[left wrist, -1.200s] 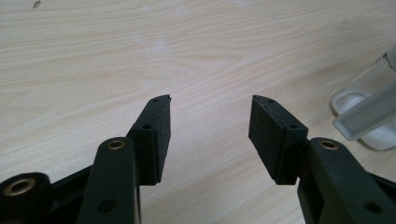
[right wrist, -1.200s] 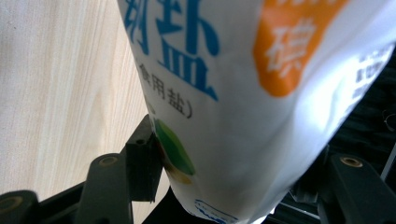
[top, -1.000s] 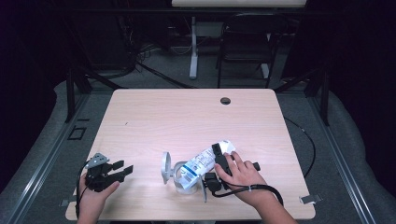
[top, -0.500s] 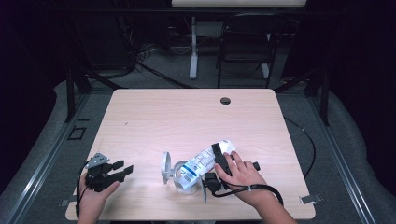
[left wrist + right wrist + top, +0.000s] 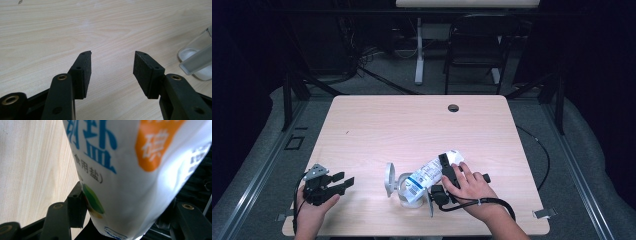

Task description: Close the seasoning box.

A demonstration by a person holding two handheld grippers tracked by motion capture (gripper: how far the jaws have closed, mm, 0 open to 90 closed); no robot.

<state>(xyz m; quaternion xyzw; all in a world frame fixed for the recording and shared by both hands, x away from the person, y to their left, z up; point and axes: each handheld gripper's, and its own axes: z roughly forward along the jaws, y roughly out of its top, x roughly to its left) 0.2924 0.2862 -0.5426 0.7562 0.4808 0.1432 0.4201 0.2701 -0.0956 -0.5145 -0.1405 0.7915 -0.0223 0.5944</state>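
– Pads of the right gripper (image 5: pixel 120 205): what are they doing?
– Clamped wide across the salt bag (image 5: pixel 125 157). The left pad presses its printed side; the other is hidden behind the pouch.
– And the left gripper (image 5: pixel 112 62)?
– Its jaws stand wide apart with nothing but bare table (image 5: pixel 412 125) between them.
– Has anything changed in the last second?
– Nothing I can see. From the high view, both hands, the bag (image 5: pixel 428 175) and the glass jar (image 5: pixel 404 194) sit exactly where they did. I'd judge this a held pose, the bag tipped towards the jar's mouth. Whether salt is running, I can't tell.
– Where is the bag exactly?
– At the near middle of the table, slanting down to the jar, whose lid (image 5: pixel 389 179) stands swung open.
– Hand poses?
– The right hand (image 5: pixel 469 187) lies palm-down over its gripper (image 5: pixel 447 172), forearm entering from the near right. The left gripper (image 5: pixel 343 182) rests low at the near left corner, aimed at the jar (image 5: pixel 197 62), well apart from it.
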